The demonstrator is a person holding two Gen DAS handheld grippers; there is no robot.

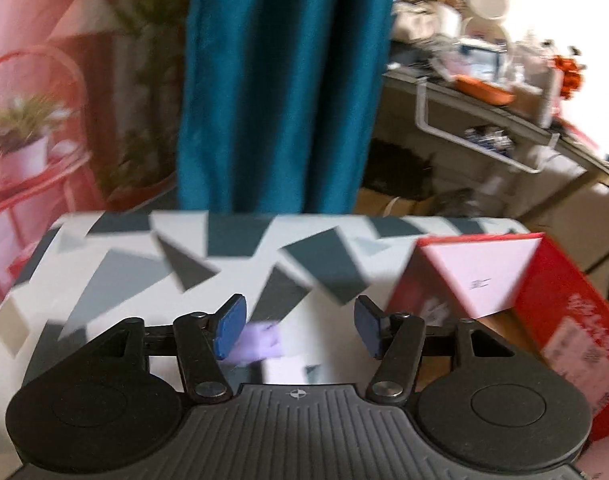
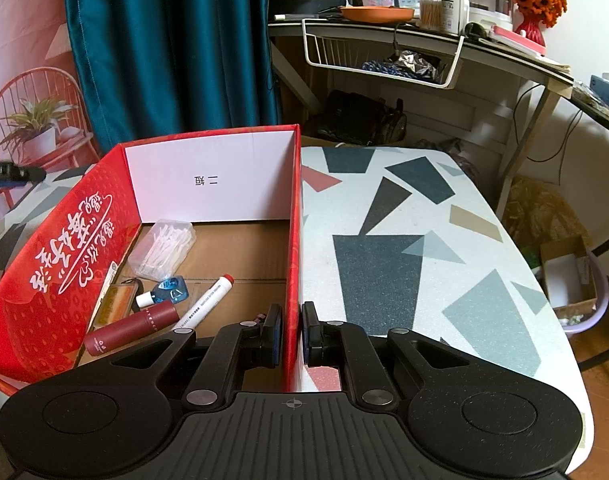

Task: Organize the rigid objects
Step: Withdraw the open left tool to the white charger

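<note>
The right gripper [image 2: 292, 334] pinches the right wall of the red cardboard box [image 2: 56, 276], jaws narrow on it. Inside the box lie a cotton-swab case [image 2: 162, 249], a white marker [image 2: 204, 300] and a dark red tube [image 2: 130, 327]. The left gripper [image 1: 299, 330] hovers over the patterned surface [image 1: 144, 264], jaws wide and empty, above a blurred lilac object [image 1: 260, 342].

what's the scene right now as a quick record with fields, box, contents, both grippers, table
box: red cardboard box, open top, white inner wall, on the patterned table
contents: clear case of cotton swabs, white marker with red cap, dark red tube, small blue bottle, tag with orange label
right gripper: shut on the box's right wall
left gripper: open, nothing between the pads, blurred view; a lilac thing lies beyond it
</note>
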